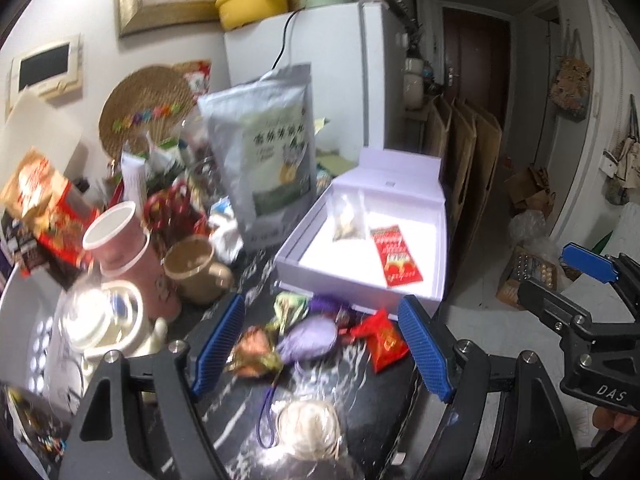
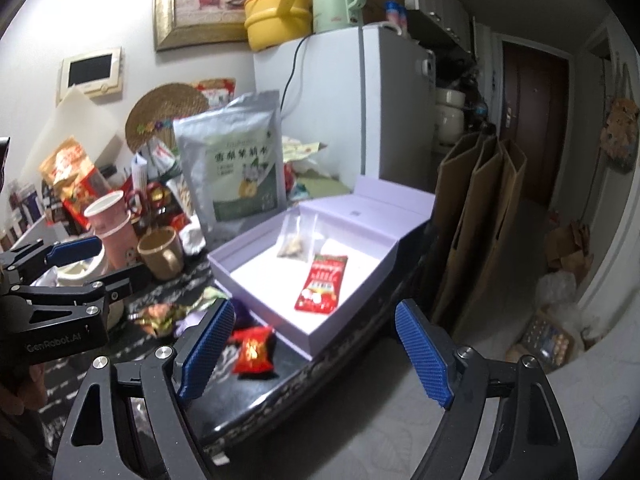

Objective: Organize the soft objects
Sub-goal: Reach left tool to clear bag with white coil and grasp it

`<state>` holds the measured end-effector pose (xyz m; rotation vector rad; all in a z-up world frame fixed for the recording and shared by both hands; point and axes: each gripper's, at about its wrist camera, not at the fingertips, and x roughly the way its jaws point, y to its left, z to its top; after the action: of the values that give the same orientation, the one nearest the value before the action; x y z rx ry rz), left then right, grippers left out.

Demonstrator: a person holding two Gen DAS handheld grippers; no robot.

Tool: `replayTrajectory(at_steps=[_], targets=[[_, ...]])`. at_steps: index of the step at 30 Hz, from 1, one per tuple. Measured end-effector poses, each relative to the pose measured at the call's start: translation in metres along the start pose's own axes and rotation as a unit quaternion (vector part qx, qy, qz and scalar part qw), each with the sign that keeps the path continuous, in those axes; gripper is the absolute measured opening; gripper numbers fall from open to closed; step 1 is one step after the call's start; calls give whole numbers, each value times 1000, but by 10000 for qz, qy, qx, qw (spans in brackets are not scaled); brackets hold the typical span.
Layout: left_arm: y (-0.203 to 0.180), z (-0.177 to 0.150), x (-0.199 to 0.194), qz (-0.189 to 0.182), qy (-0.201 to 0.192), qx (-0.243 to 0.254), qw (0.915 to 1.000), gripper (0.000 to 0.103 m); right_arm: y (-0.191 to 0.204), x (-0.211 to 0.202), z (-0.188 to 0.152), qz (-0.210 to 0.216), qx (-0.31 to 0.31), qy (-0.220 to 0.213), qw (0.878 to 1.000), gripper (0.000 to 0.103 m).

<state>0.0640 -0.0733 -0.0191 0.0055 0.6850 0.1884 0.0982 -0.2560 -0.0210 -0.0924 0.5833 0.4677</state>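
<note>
Faintly: "GenRobot.AI" on left hand-held gripper (image 2: 72, 258), "DAS" on right hand-held gripper (image 1: 560, 276).

Ahead of the left hand-held gripper (image 1: 322, 346), between its spread fingers, small packets (image 1: 304, 336) crowd the bench (image 1: 360, 412); beyond them the open box (image 1: 360, 264) blocks the way, its white floor bare right of the red sachet (image 1: 396, 256); cups (image 1: 116, 240) and a tall bag (image 1: 268, 160) wall the left; the right hand-held gripper (image 2: 316, 350) hangs past the bench edge over open floor (image 2: 360, 432).
</note>
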Motion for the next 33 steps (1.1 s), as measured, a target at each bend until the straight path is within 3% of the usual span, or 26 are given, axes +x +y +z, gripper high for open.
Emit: replayTrajectory(at_steps=[8,19,24,26,27,33], targets=[[7,-34,7,162,303,7,9994,79,15,8,-26,72,-107,209,9997,84],[14,-81,39,61,1129,-122,9935,79,22,19,-62,114,-10,687,9976,84],[19,-99,54,-153,1447,-337,9888,79,24,27,-76,146,8,869,9961,84],[21,-103,58,-299,1516,-418,9871,88,24,31,-80,151,9,938,9955,84],[22,-105,58,-351,1518,-463,9867,103,24,33,-82,157,28,969,9952,84],[26,-109,62,-399,1558,-575,9853,103,20,41,-91,225,168,1131,9932,84]])
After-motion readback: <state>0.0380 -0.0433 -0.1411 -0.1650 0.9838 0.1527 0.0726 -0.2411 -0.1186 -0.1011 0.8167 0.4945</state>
